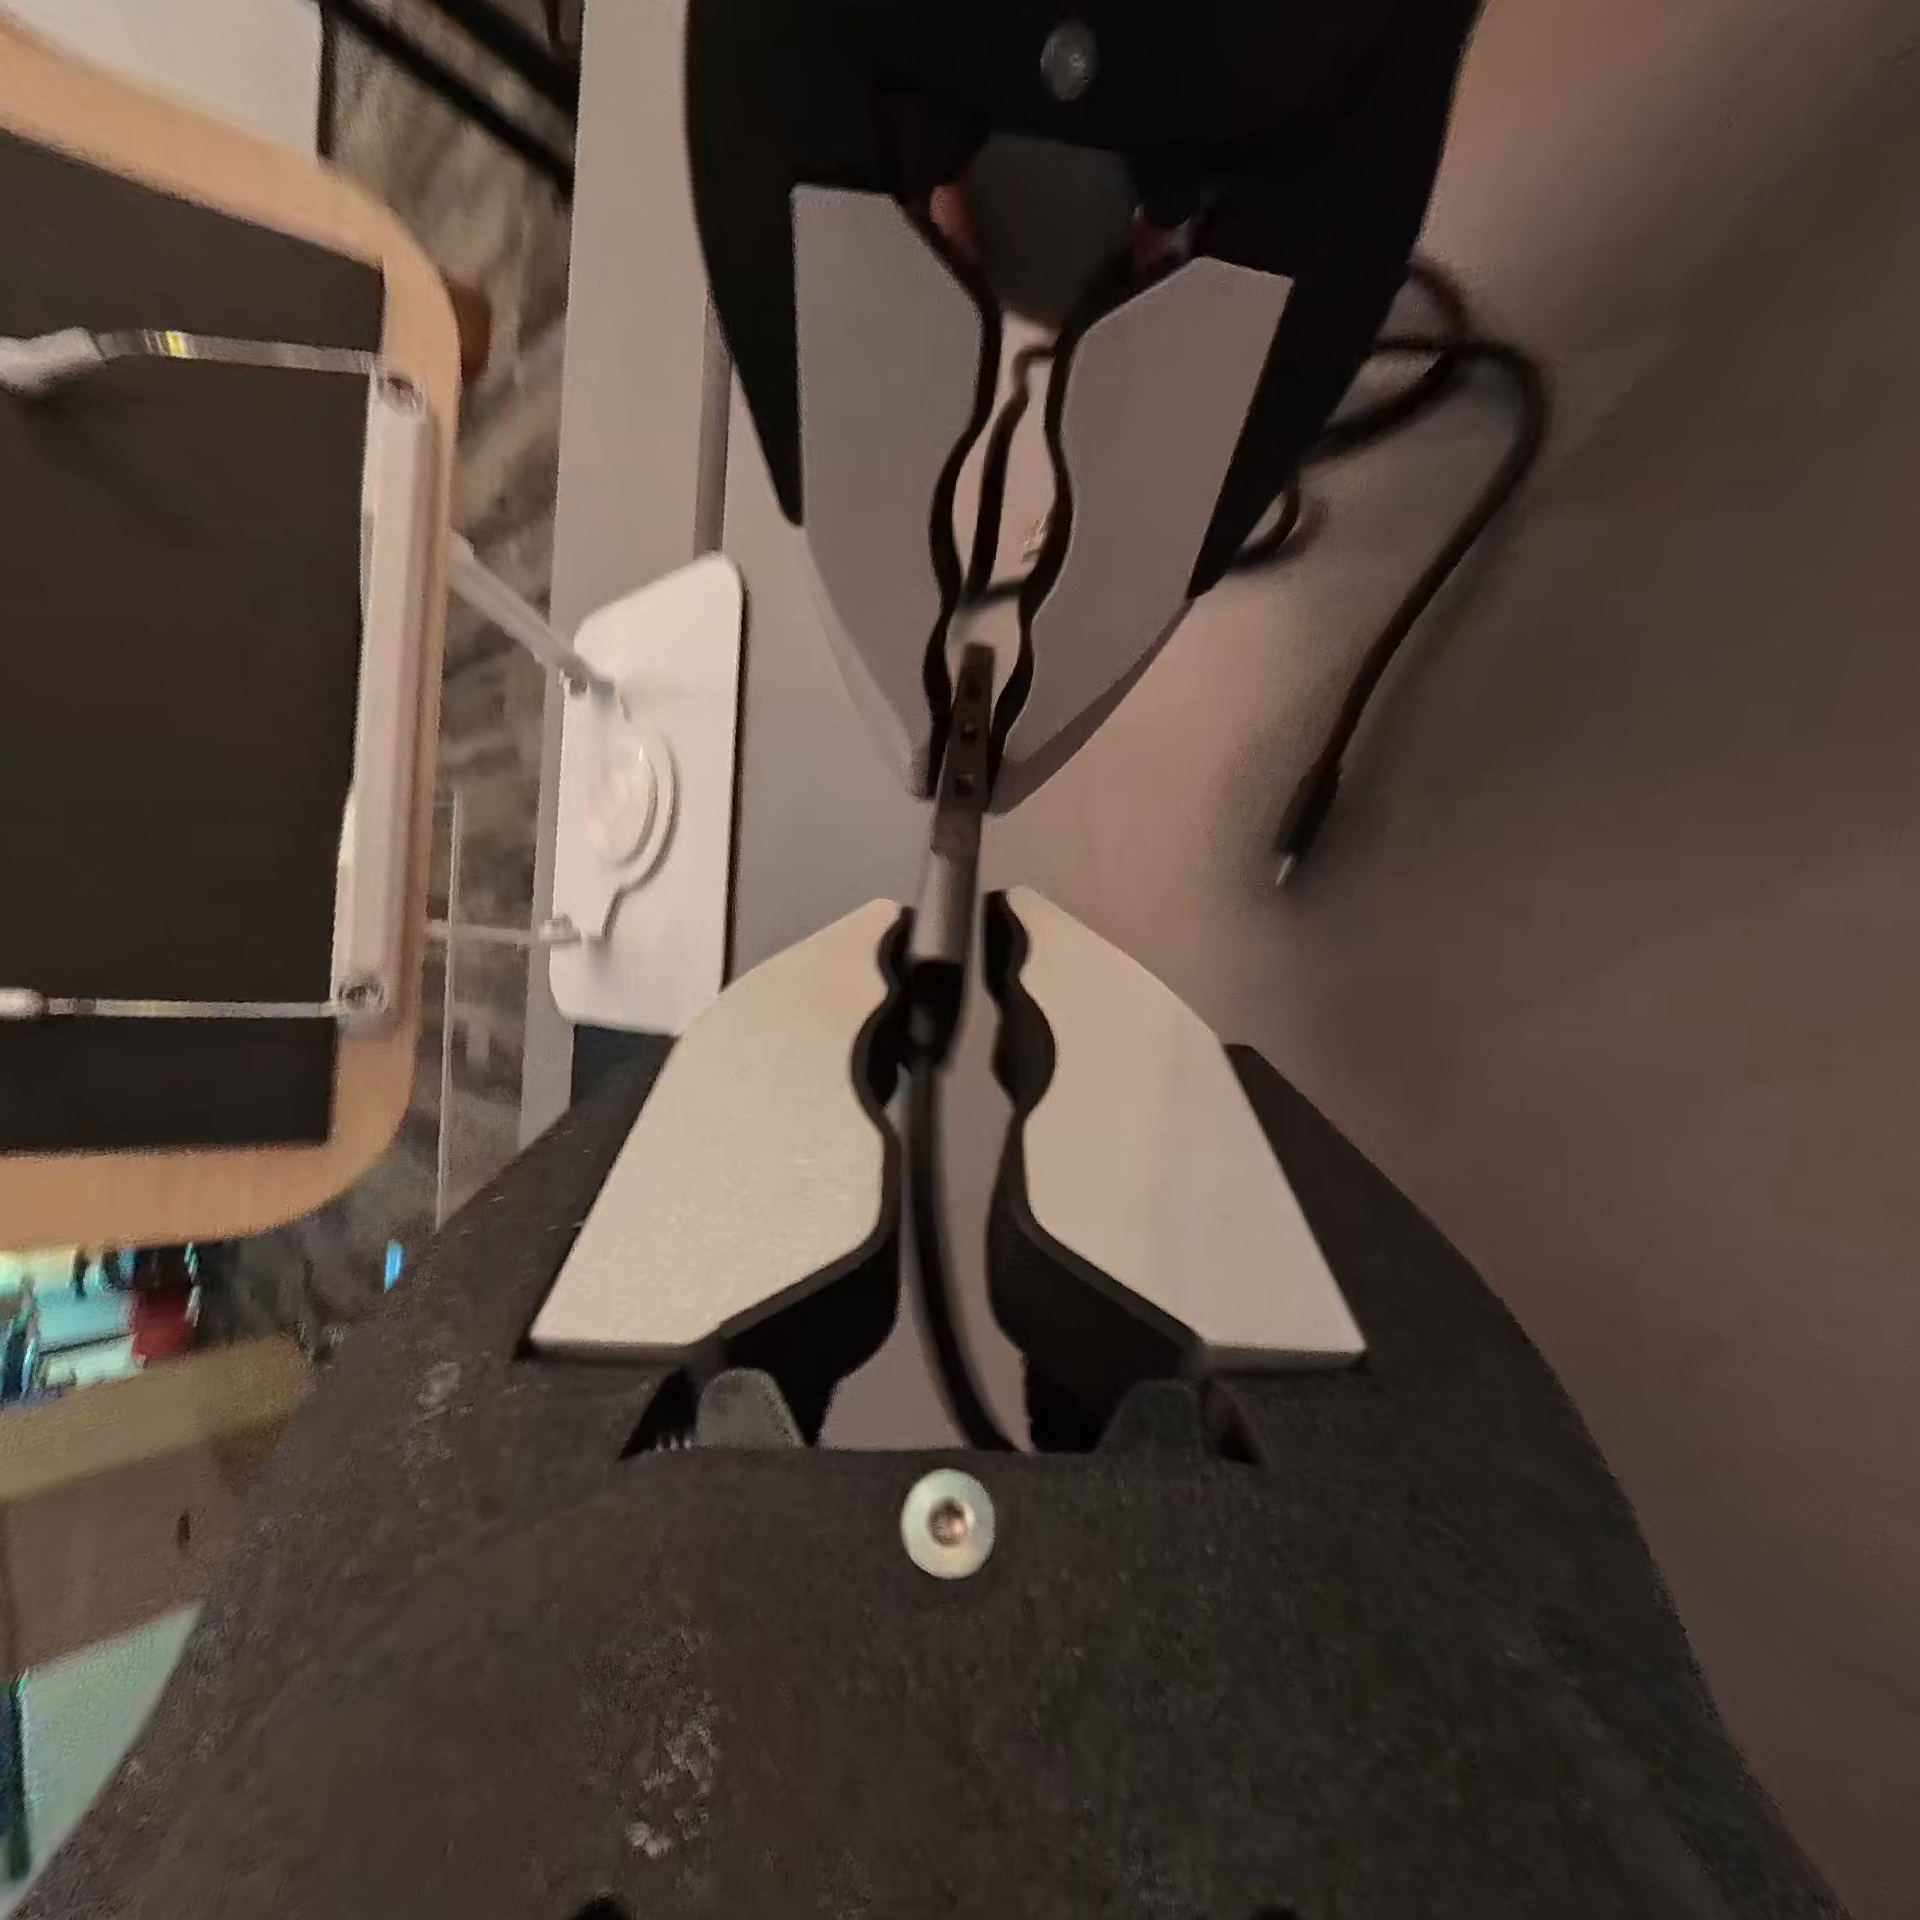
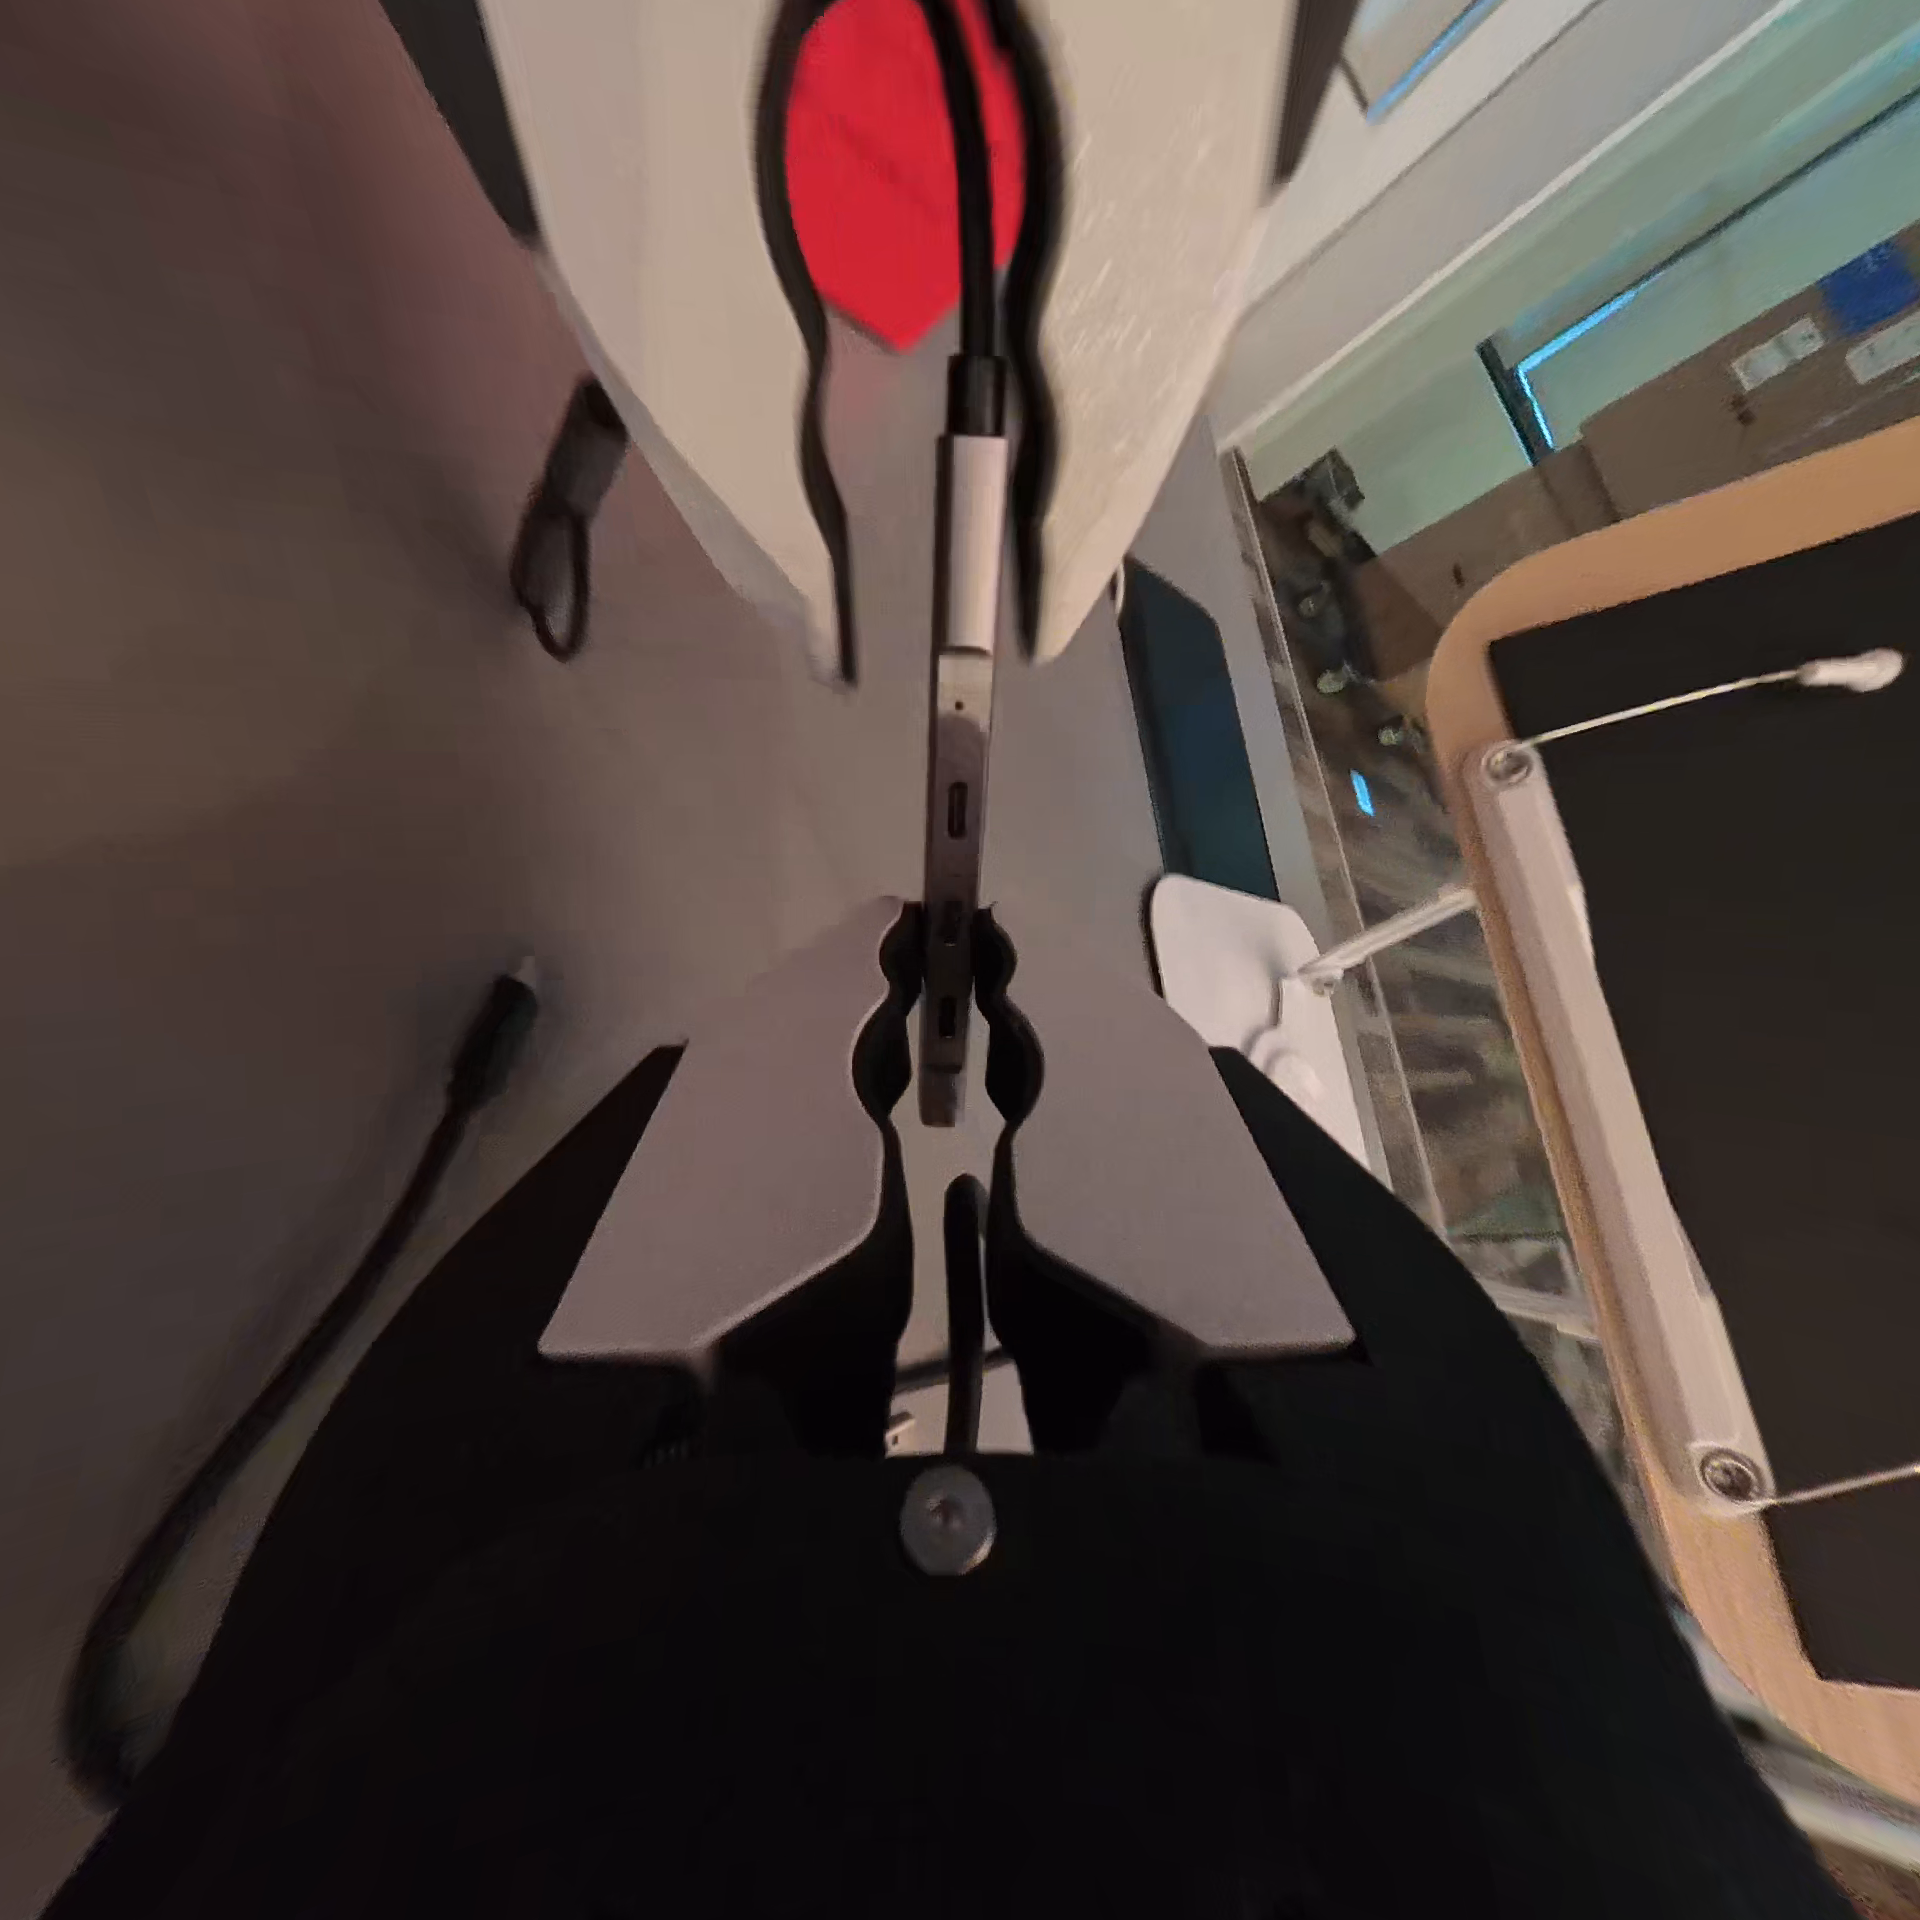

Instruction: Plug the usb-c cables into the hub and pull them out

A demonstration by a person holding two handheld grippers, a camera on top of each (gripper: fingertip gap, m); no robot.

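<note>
The left gripper (image 1: 940, 925) is nearly closed, its wavy-edged jaws pinched on the metal plug (image 1: 945, 883) of a black cable (image 1: 930, 1226) that trails back between the fingers. Facing it tip to tip, the right gripper (image 2: 948, 925) is clamped on the near end of a slim grey hub (image 2: 961, 790), which it holds edge-on with a row of small ports along the visible edge. From the right wrist view the plug (image 2: 971, 540) meets the far end of the hub, though whether it is fully seated cannot be told through the motion blur. Both tools are held above a pale grey table (image 1: 1662, 935), where a second black cable (image 1: 1434, 603) lies loose and well apart from the hub, its free connector resting on the surface; two loose cable ends (image 2: 488, 1039) show in the right wrist view. At the table's edge stand a white plate-like base (image 1: 649, 790) and a light wooden board with dark panels (image 1: 187, 675), joined by clear rods. Beyond them the room is blurred, with bluish window light.
</note>
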